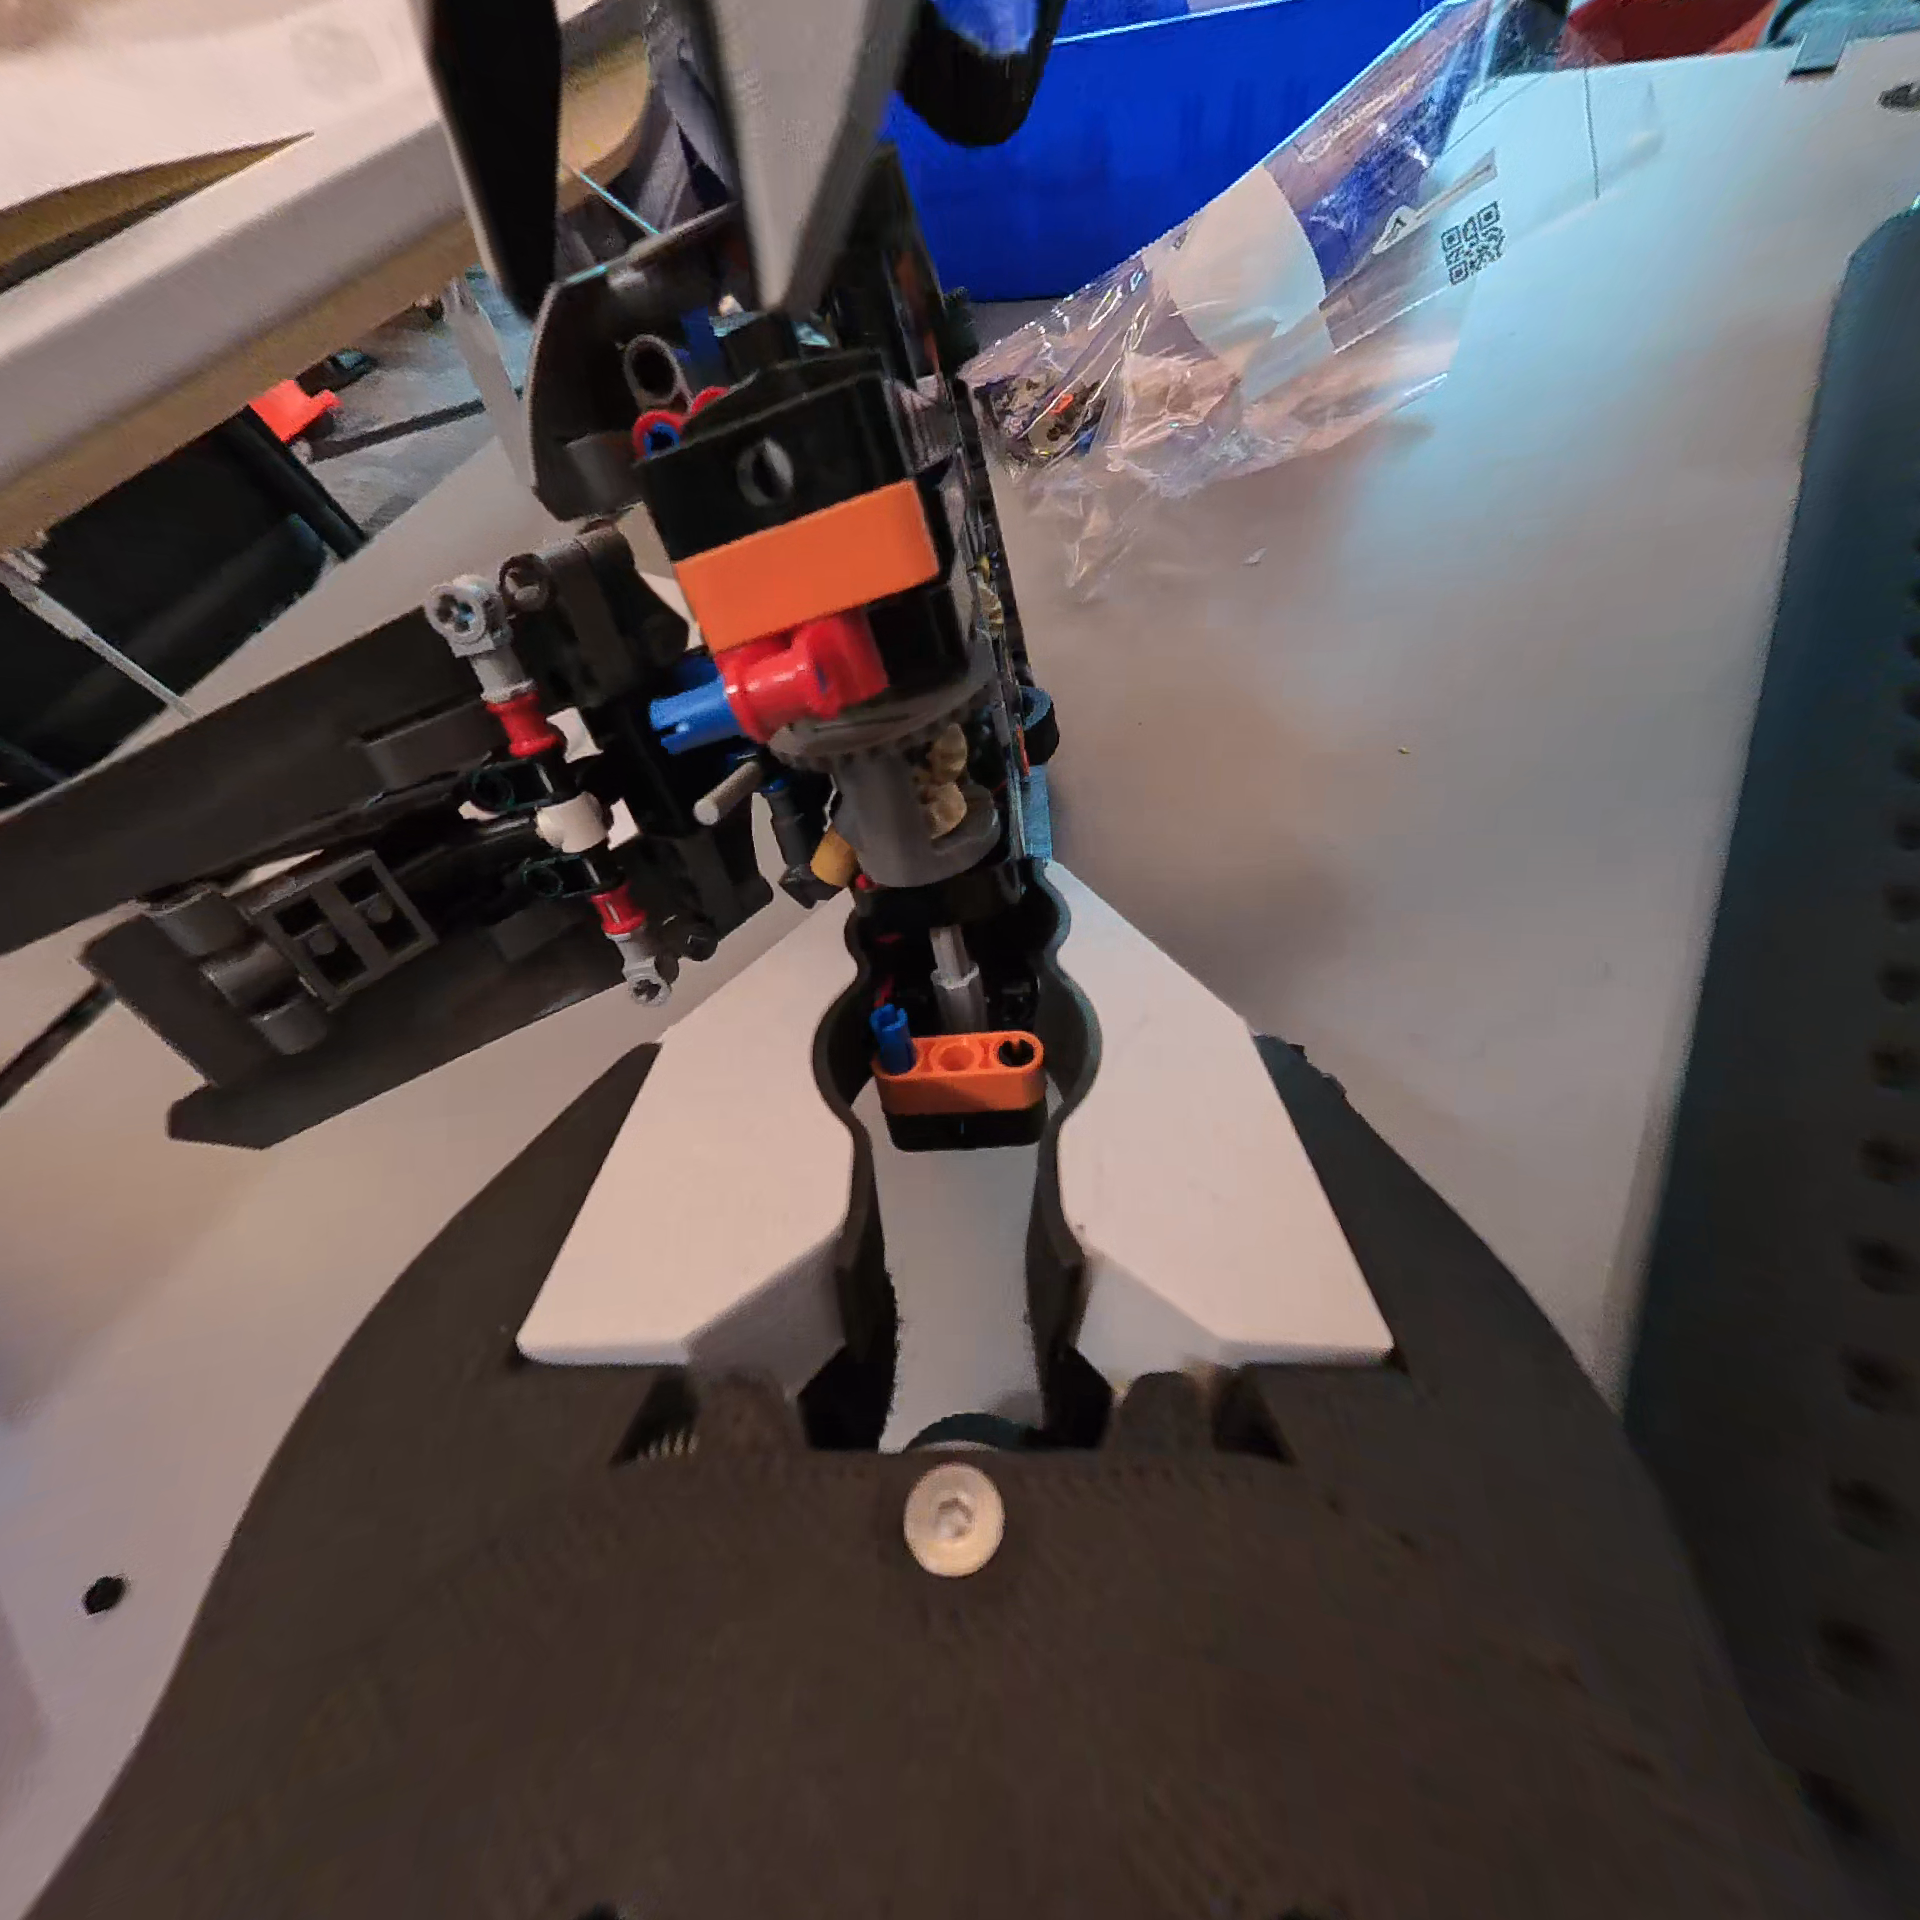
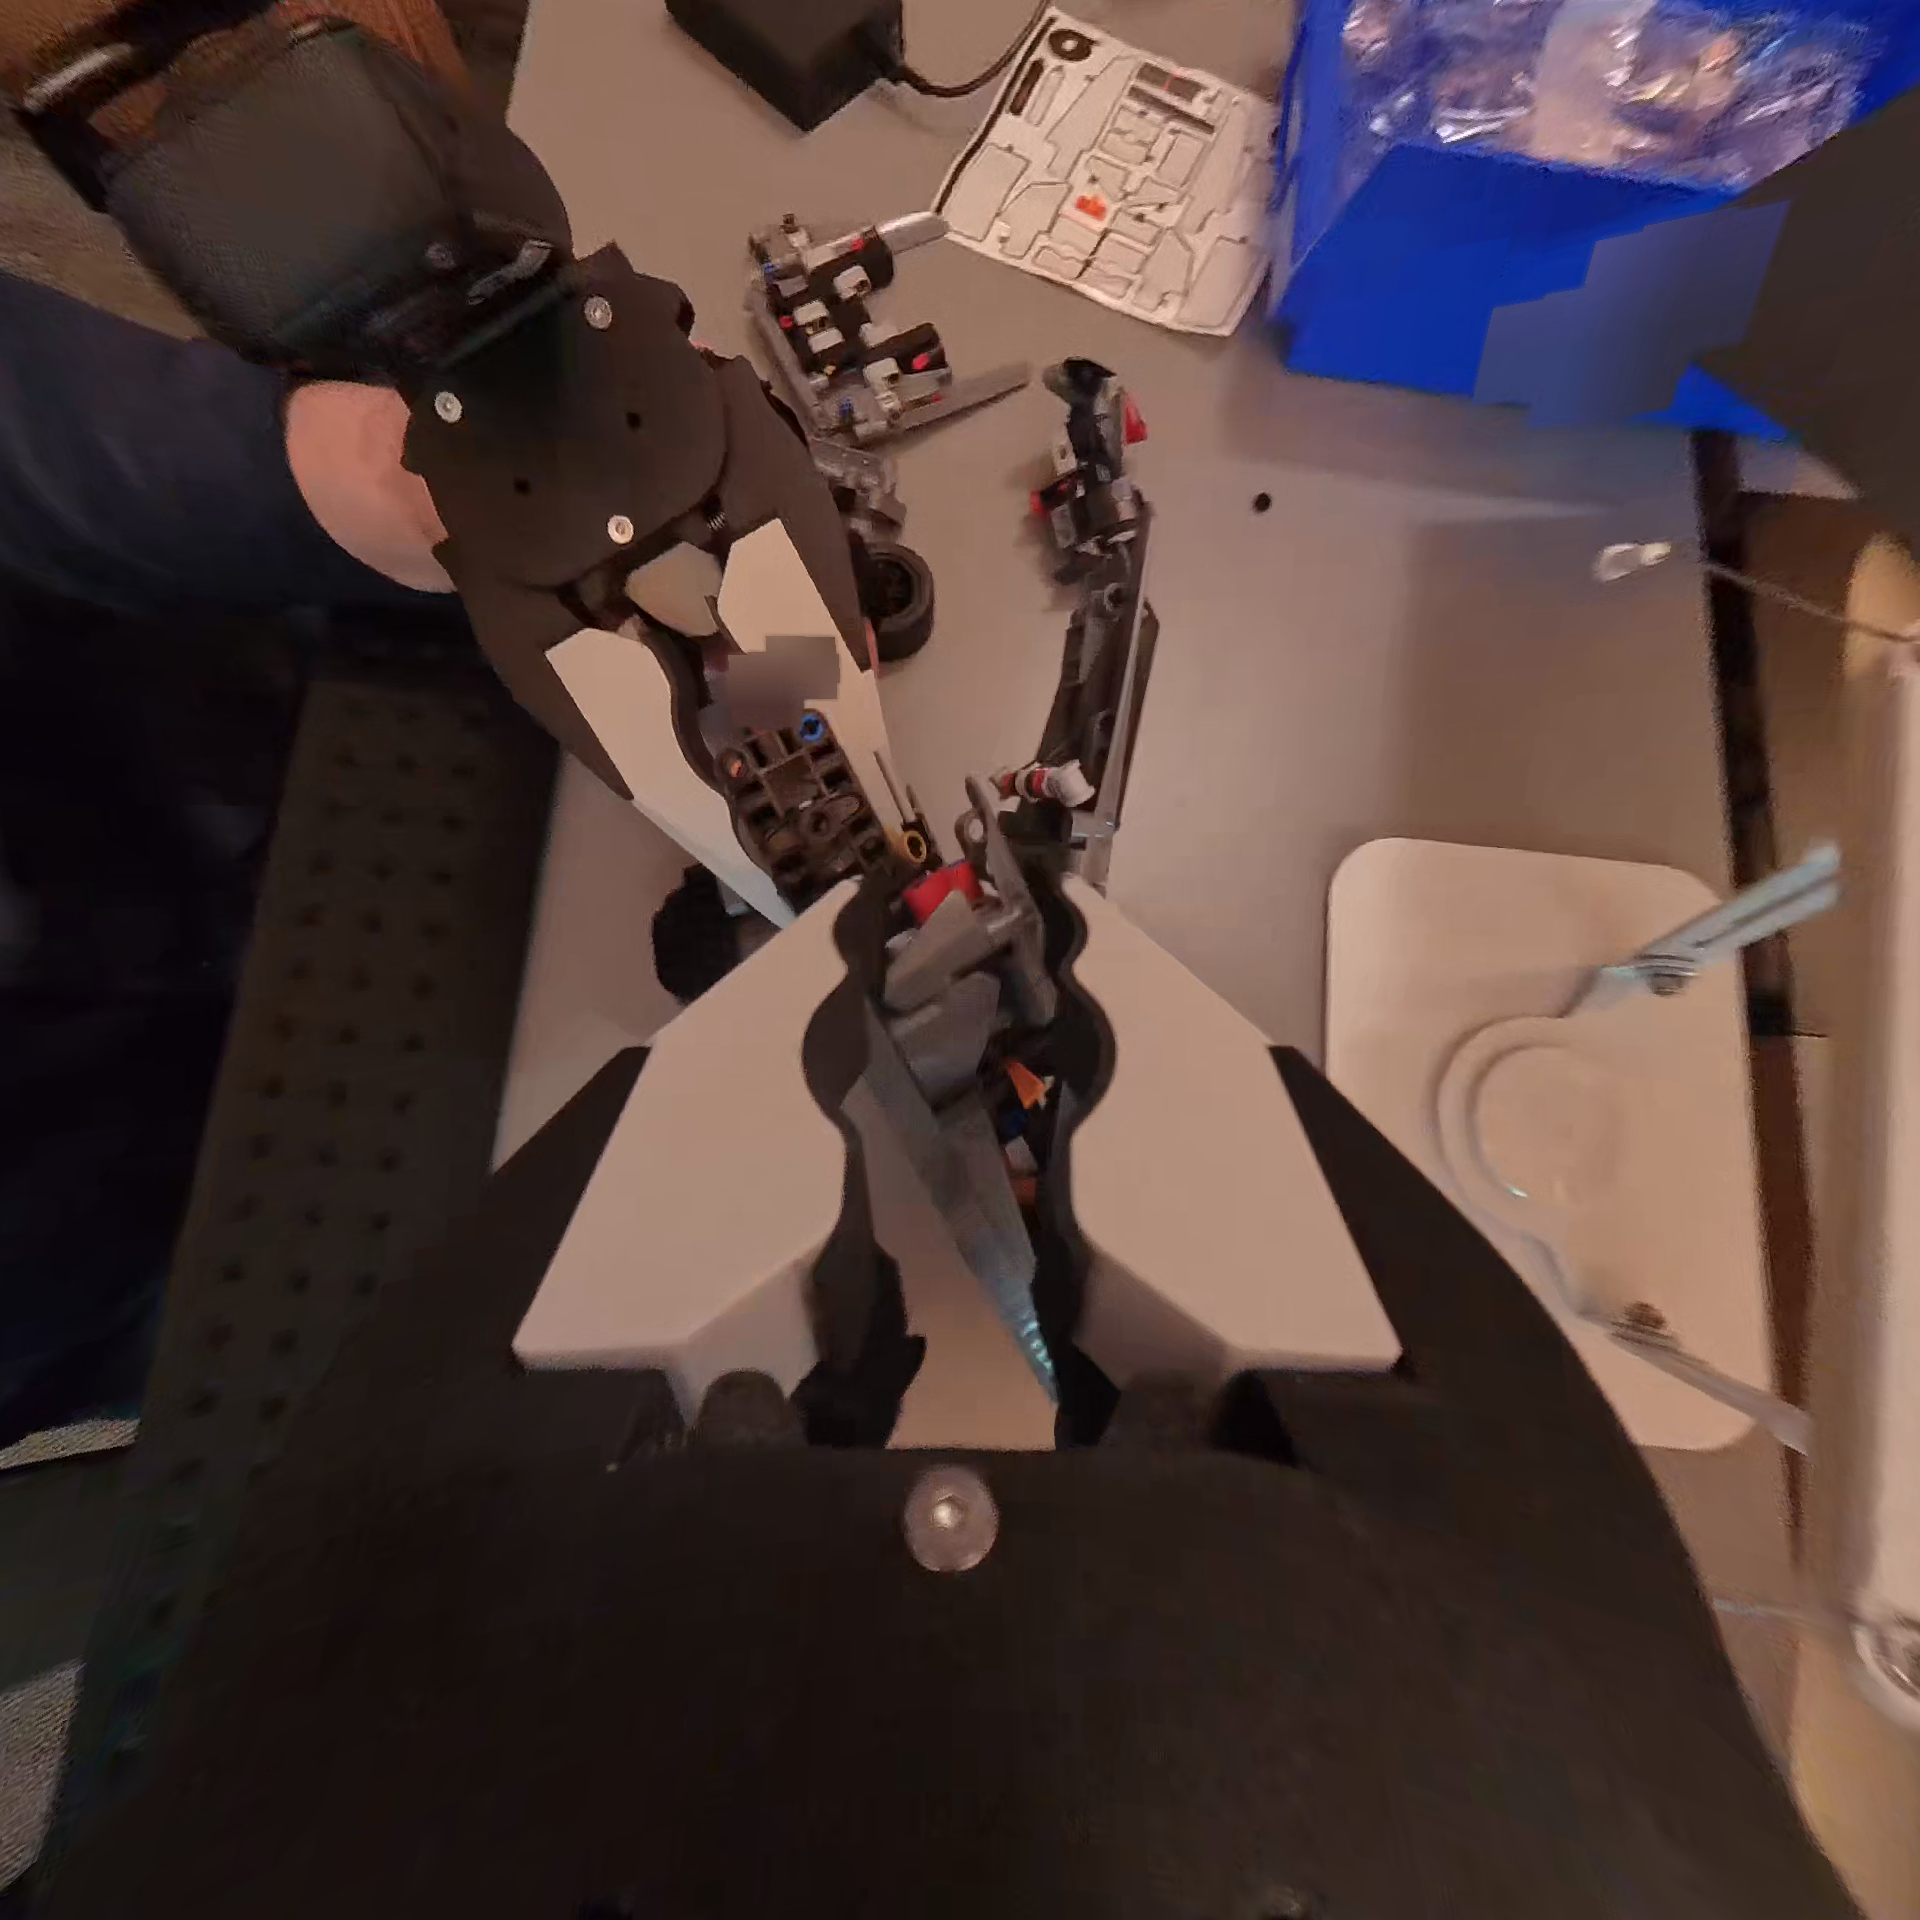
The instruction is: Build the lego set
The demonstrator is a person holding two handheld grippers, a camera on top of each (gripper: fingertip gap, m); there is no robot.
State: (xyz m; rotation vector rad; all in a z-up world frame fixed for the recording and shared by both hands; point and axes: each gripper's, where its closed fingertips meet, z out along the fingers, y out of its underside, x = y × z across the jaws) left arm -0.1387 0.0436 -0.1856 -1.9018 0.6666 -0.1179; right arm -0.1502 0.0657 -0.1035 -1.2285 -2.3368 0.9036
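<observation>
Grey table around held lego model: sticker sheet, blue box.

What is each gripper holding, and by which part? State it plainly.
Both hold one black, grey and orange lego assembly: the left gripper clamps its orange-beam end, the right gripper its grey pointed panel.
</observation>
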